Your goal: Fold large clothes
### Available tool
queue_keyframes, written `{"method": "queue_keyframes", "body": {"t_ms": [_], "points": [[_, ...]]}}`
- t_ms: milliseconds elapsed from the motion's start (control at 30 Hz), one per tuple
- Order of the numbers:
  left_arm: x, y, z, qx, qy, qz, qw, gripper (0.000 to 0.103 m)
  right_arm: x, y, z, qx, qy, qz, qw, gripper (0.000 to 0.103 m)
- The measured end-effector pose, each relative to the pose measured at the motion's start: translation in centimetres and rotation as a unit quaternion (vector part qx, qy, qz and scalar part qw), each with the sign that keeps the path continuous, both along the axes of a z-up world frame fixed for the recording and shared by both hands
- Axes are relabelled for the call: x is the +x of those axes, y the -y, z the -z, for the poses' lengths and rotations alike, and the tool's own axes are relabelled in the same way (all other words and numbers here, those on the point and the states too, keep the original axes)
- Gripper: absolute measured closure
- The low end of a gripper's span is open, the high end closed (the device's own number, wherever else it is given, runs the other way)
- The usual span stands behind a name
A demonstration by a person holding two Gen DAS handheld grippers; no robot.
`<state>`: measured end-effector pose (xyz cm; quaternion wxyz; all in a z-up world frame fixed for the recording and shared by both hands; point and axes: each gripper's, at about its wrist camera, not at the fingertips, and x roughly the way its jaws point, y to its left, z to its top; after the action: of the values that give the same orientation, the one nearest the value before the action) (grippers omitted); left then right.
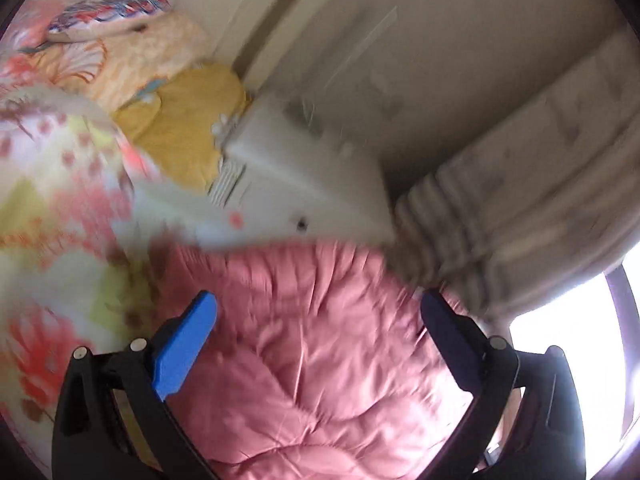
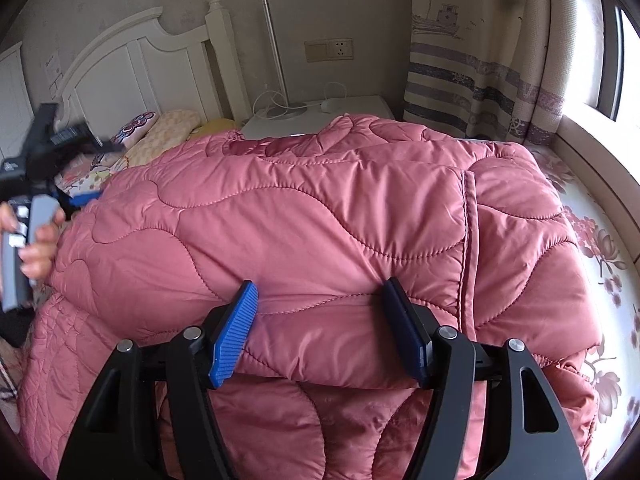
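Note:
A large pink quilted coat (image 2: 320,220) lies folded in layers on the bed. My right gripper (image 2: 320,296) is open, its jaws set wide around the thick front fold of the coat, touching the fabric. My left gripper (image 1: 320,308) is open and empty, held over the coat (image 1: 312,360); this view is tilted and blurred. In the right wrist view the left gripper (image 2: 76,200) shows at the coat's far left edge, held in a hand.
The bed has a floral sheet (image 2: 600,264) and pillows (image 1: 132,48) near a white headboard (image 2: 132,64). A white nightstand (image 2: 320,114) with a lamp stands behind. A striped curtain (image 2: 480,60) and a window ledge are on the right.

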<state>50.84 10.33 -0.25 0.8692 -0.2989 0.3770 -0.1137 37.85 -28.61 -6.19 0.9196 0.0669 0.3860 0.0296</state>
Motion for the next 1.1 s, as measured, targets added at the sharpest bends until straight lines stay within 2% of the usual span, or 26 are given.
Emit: {"method": "queue_keyframes", "body": {"t_ms": [100,167,233,267,367,467,533,567,600,667,733,767,833,900,967,1000,1033,1100], "points": [[1.3,-0.2,0.7,0.011,-0.018,0.007,0.9998,0.003,0.0,0.0,0.0,0.0,0.0,0.0,1.0,0.04],[2.3,0.3,2.7,0.031,-0.037,0.022,0.9986,0.003,0.0,0.0,0.0,0.001,0.0,0.0,1.0,0.04],[2.7,1.6,4.8,0.07,-0.043,0.044,0.9956,0.003,0.0,0.0,0.0,0.001,0.0,0.0,1.0,0.04],[2.3,2.4,5.2,0.103,-0.024,0.046,0.9934,0.003,0.0,0.0,0.0,0.004,0.001,-0.002,1.0,0.04],[2.0,2.9,4.5,0.126,-0.013,0.039,0.9911,0.003,0.0,-0.1,0.0,0.003,0.001,-0.005,1.0,0.04],[1.2,2.7,2.1,0.108,0.02,0.044,0.993,0.003,0.1,0.0,0.0,0.006,0.0,-0.003,1.0,0.04],[1.4,3.0,1.2,0.112,0.029,0.045,0.9922,0.002,0.1,-0.1,0.1,0.005,0.0,-0.004,1.0,0.04],[1.8,3.2,1.3,0.121,0.022,0.042,0.9915,0.002,0.1,-0.1,0.1,0.005,-0.001,-0.004,1.0,0.04],[2.5,3.5,2.1,0.134,-0.004,0.039,0.9902,0.002,0.1,-0.1,0.0,0.005,-0.001,-0.004,1.0,0.04],[4.0,4.2,5.1,0.151,-0.055,0.051,0.9857,0.003,0.1,-0.1,0.0,0.006,0.0,-0.004,1.0,0.04],[3.4,5.1,4.8,0.192,-0.032,0.041,0.98,0.002,0.1,-0.1,0.0,0.009,0.001,-0.008,1.0,0.04],[3.0,5.6,4.1,0.212,-0.035,0.03,0.9761,0.003,0.1,-0.1,0.0,0.008,0.0,-0.008,1.0,0.04],[1.1,6.2,2.2,0.216,-0.008,0.009,0.9763,0.003,0.1,0.0,0.1,0.008,0.0,-0.006,1.0,0.039],[-2.5,7.3,-0.2,0.202,0.053,0.019,0.9777,0.002,0.1,0.1,0.1,0.013,0.0,-0.006,1.0,0.039],[-5.7,9.4,-1.1,0.225,0.093,0.047,0.9687,0.002,0.1,0.1,0.1,0.012,0.0,-0.006,1.0,0.039],[-7.1,11.1,-0.7,0.259,0.098,0.06,0.9591,0.002,0.1,0.1,0.1,0.013,0.0,-0.006,1.0,0.039],[-7.8,12.5,0.2,0.286,0.09,0.074,0.951,0.002,0.1,0.1,0.0,0.014,0.0,-0.006,1.0,0.039],[-7.9,14.9,3.6,0.329,0.049,0.117,0.9358,0.002,0.1,0.1,0.1,0.013,0.0,-0.006,1.0,0.039]]}}
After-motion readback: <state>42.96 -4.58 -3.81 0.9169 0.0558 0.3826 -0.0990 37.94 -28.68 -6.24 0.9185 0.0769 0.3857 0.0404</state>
